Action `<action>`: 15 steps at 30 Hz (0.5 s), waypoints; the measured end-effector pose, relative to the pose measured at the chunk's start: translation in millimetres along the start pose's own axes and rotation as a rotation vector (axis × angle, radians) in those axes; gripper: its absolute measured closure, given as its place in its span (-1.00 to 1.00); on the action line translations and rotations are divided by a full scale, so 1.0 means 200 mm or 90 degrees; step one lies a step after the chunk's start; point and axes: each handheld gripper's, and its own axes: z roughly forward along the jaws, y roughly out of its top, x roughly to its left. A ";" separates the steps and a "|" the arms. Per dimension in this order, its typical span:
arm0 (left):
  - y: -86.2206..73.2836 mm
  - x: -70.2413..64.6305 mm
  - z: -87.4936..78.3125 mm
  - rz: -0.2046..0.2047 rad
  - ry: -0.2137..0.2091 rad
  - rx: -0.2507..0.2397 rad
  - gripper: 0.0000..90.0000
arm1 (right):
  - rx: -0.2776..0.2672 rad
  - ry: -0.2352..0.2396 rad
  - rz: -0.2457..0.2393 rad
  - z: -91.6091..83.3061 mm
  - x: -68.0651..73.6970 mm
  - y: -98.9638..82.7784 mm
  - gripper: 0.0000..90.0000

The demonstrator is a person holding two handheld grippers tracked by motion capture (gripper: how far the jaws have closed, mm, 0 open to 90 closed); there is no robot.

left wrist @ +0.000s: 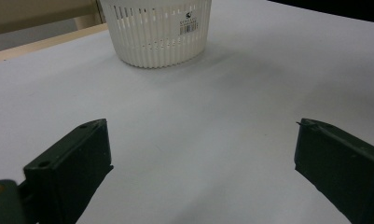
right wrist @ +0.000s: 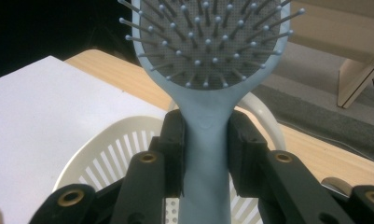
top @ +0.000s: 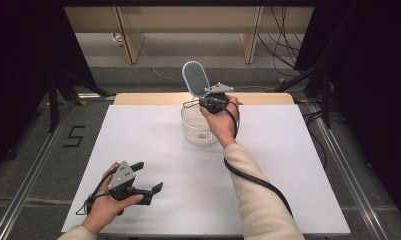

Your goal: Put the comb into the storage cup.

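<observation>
A: What does the right gripper hold?

B: It holds a light blue hairbrush by the handle. The two black pads press on both sides of the handle, so the jaws stand narrow around it. The brush head points up, with the bristles toward the camera on that gripper.

A: And where is the brush over the table?

B: In the high view the hairbrush is above the white basket, near the far edge of the white table. The right gripper is just over the basket rim.

A: How is the left gripper?

B: The left gripper is wide open and holds nothing. It is low, near the front left corner of the table, well apart from the basket.

A: Is there room to move?

B: Yes, the white surface between the left gripper and the basket is bare.
</observation>
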 end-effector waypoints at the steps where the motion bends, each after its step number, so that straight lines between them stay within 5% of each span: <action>1: 0.00 0.00 0.00 0.000 0.000 0.000 -0.93 | 0.000 0.000 0.000 0.00 0.00 0.00 0.56; 15: 0.00 0.00 0.00 0.001 0.000 0.000 -0.93 | 0.008 0.001 -0.004 0.02 0.01 -0.03 0.56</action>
